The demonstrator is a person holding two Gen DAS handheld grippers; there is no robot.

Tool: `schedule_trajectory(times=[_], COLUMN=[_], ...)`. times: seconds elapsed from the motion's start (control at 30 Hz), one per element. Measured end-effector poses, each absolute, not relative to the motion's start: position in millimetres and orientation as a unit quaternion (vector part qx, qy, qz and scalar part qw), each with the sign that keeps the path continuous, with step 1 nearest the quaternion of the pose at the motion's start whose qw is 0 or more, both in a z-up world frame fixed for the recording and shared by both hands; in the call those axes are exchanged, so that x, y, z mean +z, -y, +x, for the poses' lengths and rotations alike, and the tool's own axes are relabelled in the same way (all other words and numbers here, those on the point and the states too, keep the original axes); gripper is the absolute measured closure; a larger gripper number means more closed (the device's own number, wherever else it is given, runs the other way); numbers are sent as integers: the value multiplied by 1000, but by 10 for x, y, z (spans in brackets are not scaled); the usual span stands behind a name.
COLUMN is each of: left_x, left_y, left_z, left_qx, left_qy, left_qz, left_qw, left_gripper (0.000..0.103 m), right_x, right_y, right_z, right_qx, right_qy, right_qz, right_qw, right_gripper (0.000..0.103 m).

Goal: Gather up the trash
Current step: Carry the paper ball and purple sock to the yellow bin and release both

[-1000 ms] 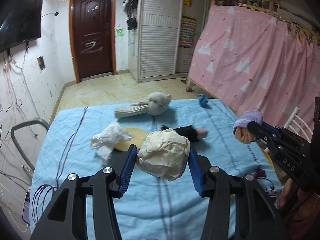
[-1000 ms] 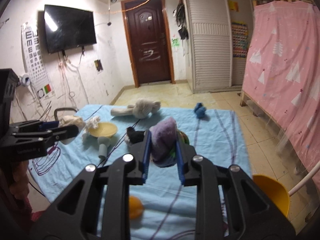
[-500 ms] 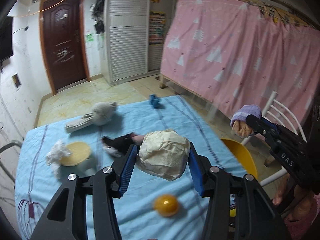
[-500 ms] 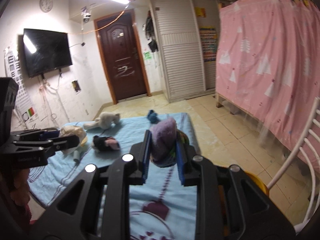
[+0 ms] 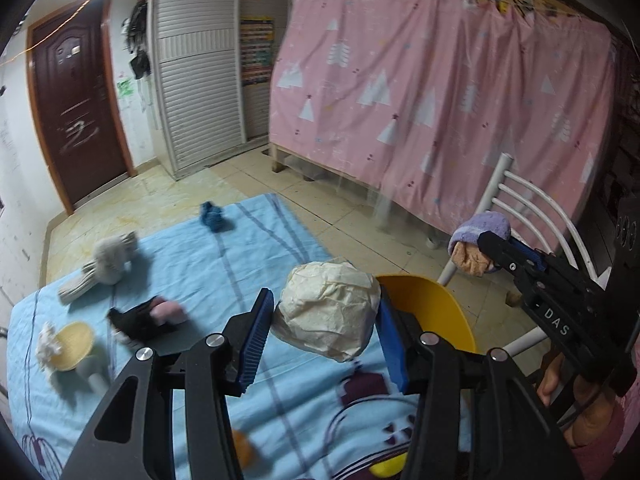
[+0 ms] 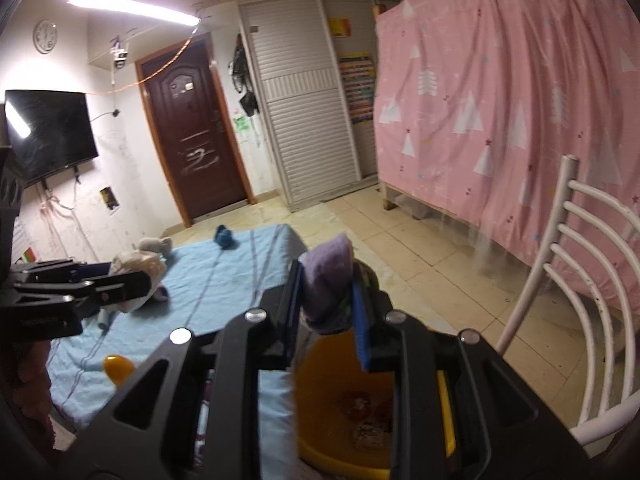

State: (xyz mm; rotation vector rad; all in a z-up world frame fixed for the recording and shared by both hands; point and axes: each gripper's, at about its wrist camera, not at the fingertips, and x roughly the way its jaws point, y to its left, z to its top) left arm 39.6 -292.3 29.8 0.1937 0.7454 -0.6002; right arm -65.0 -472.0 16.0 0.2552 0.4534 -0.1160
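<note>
I keep the left jaws (image 5: 326, 336) clamped on the paper wad (image 5: 328, 314) and the right jaws (image 6: 326, 308) on the purple rag (image 6: 326, 280), because the yellow bin (image 6: 352, 400) sits just below them.

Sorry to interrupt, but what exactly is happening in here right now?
A person is collecting trash with two handheld grippers. The left gripper is shut on a crumpled paper ball, the right gripper on a purple cloth wad. Both hang near a yellow bin beside the blue-sheeted table, nothing dropped yet.
</note>
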Motion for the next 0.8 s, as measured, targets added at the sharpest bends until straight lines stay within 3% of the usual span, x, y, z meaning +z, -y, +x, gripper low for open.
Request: schedule_trajectory(times=[0.63, 0.8], left_x=[82, 81], left_y=[3937, 3970], left_z=[415, 424], left_qx=[-340, -338], left_qy=[-378, -379], left_qz=[134, 134], left_qw=[851, 851], left_gripper=[59, 45], right_x=[10, -6], right_y=[5151, 5188], right_z=[-750, -739], right_qx=[-109, -111], right_qy=[-220, -220], right_qz=[159, 161], right_qw=[956, 956], right_gripper=[80, 54])
